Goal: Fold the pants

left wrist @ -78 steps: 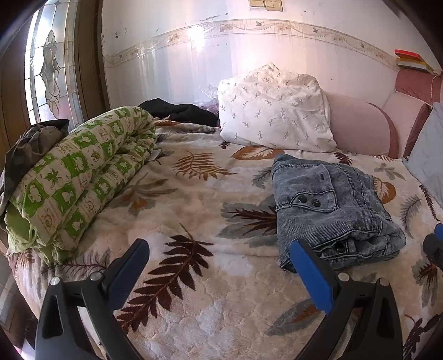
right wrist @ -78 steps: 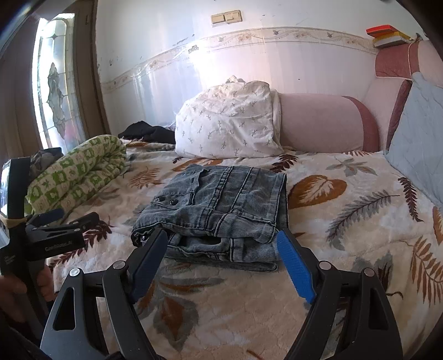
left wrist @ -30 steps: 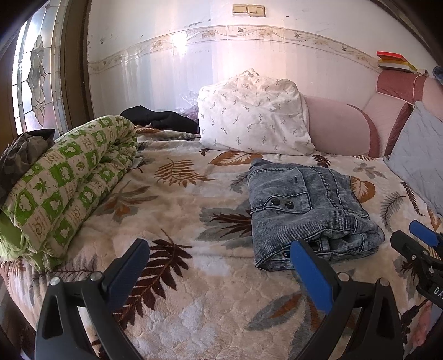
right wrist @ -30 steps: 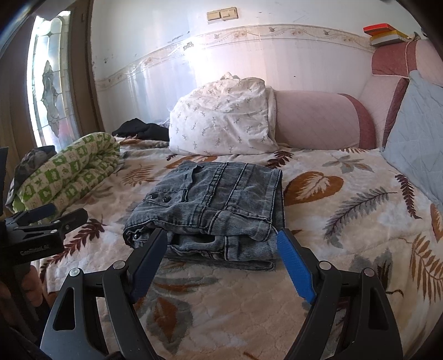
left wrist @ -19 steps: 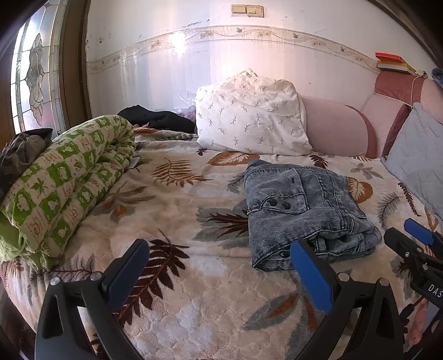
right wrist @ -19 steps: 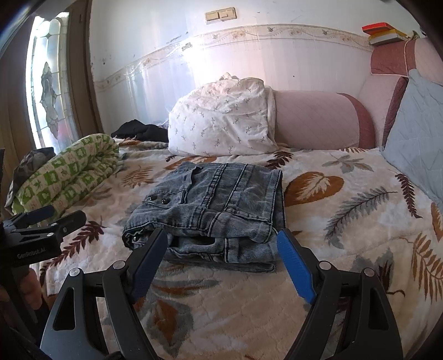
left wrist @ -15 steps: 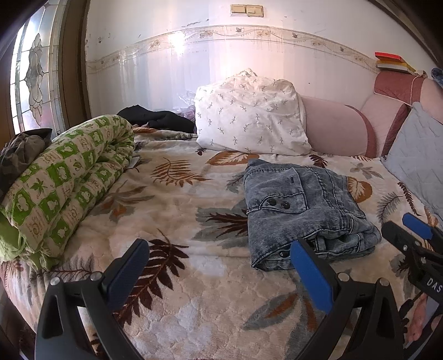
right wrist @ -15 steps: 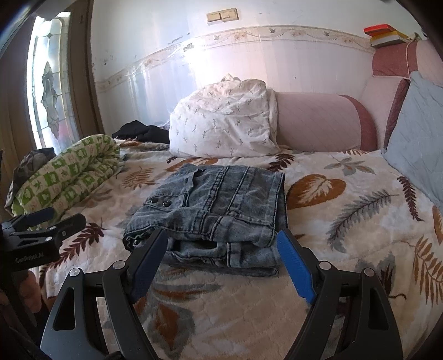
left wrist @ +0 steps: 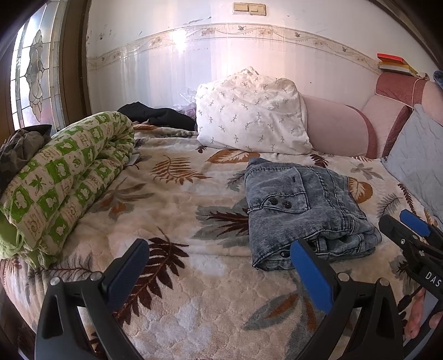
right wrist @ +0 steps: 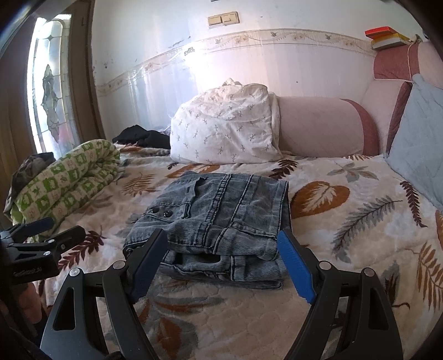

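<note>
Now the faded grey-blue denim pants (right wrist: 218,221) lie as a compact folded stack on the leaf-patterned cream bedspread (left wrist: 171,193), before the white sprigged pillow (left wrist: 249,113). Both tongs have backed off slightly; left gripper (left wrist: 218,272) and right gripper (right wrist: 221,260) gape wide, holding nothing (folding looks finished, I judge).

I am standing in a home bedroom. A bed (left wrist: 177,193) is lying under a leaf-print blanket, a white patterned pillow (left wrist: 249,116) is leaning against a pink padded headboard (left wrist: 337,127), and a green checked quilt (left wrist: 66,177) is sitting rolled at the bed's edge. Daylight is coming through a leaded glass window (left wrist: 36,69), and light switches (right wrist: 223,18) are showing on the tiled wall.
</note>
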`<action>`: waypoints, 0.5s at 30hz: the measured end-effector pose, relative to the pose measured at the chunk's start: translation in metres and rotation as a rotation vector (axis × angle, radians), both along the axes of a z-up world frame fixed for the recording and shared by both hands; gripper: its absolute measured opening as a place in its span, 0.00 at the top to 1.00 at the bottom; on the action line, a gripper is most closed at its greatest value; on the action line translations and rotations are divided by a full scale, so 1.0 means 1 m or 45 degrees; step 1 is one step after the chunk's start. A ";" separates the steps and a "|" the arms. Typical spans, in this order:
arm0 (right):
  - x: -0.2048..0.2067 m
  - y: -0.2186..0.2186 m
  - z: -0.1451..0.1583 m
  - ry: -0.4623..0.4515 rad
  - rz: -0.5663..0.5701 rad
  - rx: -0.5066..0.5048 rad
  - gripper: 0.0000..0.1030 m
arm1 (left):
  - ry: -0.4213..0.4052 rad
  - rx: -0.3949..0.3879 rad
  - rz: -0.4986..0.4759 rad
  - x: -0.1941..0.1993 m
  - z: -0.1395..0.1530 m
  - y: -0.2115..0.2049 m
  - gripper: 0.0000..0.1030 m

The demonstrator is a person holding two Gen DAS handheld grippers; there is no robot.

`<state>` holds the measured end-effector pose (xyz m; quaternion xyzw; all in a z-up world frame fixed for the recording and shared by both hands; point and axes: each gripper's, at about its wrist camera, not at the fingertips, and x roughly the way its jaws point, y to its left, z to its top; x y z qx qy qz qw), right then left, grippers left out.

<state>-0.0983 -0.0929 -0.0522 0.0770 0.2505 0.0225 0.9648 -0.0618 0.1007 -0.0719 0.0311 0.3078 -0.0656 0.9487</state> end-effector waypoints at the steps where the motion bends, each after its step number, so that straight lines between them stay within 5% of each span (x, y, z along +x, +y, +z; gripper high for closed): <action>1: 0.000 0.000 0.000 0.000 0.000 0.003 0.21 | 0.000 0.000 0.002 0.000 0.000 0.000 0.00; 15: -0.001 0.010 0.006 -0.020 0.009 0.005 0.21 | 0.000 -0.054 0.031 -0.001 0.005 0.008 0.00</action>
